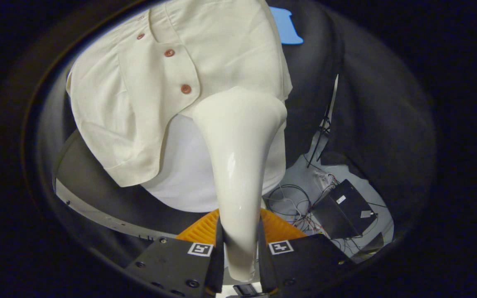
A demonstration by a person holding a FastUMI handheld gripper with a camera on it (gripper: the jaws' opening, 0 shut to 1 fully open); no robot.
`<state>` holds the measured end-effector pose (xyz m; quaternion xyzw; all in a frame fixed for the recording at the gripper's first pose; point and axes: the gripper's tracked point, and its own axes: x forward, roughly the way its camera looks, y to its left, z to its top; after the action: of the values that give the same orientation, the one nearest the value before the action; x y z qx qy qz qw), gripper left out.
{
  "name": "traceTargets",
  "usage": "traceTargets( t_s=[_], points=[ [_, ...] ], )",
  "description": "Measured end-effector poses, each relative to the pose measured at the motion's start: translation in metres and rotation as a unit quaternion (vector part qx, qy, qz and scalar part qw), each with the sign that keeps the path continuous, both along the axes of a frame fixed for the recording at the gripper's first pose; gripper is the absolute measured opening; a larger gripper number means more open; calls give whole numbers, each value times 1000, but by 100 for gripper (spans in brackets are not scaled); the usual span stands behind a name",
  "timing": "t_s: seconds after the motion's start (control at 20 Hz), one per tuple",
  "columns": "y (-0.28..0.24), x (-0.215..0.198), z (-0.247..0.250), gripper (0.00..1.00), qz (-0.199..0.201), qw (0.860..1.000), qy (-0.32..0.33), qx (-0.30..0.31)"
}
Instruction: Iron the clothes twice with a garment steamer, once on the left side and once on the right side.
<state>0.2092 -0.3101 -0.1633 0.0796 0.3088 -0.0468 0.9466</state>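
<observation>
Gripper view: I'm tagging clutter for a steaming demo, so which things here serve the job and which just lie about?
For the job:
garment steamer, clamped between the tongs
cream buttoned garment, just beyond the steamer's head

Just lying about:
black box on the floor
loose cables beside it

dark tool (238, 244) body with screws, square black-and-white markers, ribbed orange part
</observation>
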Motion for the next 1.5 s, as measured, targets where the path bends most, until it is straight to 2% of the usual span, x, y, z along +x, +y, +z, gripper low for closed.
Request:
traceTargets(
  t_s=[0.3,0.75,1.05,1.3,1.5],
  points=[
    [41,-31,44,35,12,999,-52,-4],
    [90,-83,95,35,-14,994,-109,-16],
    [113,-116,159,35,-42,981,-187,-31],
    [138,-140,198,34,-47,976,-210,-25],
    [149,-164,238,34,-60,964,-257,-33]
  ],
)
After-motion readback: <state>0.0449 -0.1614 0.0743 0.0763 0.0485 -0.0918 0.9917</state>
